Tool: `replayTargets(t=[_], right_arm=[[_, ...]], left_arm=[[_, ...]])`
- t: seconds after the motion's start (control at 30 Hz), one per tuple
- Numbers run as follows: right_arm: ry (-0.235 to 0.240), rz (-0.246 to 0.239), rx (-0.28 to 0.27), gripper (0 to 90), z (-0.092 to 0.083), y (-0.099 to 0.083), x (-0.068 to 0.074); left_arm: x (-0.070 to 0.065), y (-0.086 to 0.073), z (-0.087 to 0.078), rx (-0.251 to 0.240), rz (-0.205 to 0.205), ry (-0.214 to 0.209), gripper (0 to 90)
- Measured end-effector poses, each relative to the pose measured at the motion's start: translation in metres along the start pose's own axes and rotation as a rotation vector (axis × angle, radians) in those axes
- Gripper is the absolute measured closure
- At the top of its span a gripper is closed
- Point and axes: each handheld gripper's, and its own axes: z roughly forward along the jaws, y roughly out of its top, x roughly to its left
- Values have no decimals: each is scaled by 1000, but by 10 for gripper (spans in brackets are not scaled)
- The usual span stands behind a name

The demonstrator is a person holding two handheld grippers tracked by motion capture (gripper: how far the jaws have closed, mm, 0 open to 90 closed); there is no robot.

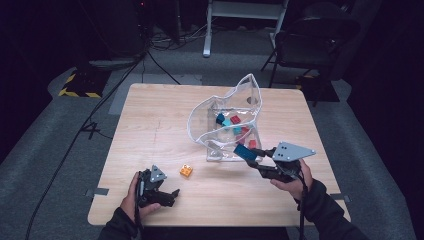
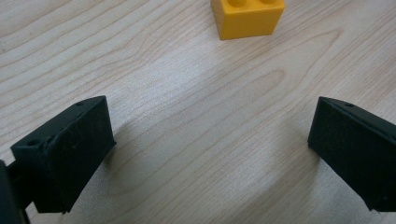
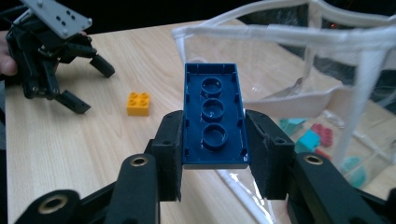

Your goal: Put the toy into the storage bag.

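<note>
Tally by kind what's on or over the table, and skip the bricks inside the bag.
Claws: 2, left claw and right claw
Clear bag: 1
Bricks outside the bag: 2, yellow brick and blue brick
Total: 5

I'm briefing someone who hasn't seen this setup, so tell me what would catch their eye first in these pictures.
First, the right gripper clamps a dark blue brick by its long sides, hollow underside up, just in front of the clear bag that gapes open mid-table with red and teal bricks inside. Next, a lone orange brick sits on the wooden table just ahead of the left gripper, whose jaws stand wide apart.
</note>
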Motion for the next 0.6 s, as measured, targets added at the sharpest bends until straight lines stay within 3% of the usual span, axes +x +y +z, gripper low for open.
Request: replayTargets(t=[0.37,0.6], right_arm=[[-58,-11,-55,594,-23,38,-15],[-103,-9,-84,594,-26,57,-26]], left_arm=[[0,0,0,1,0,1,3],[0,0,0,0,3,0,3]])
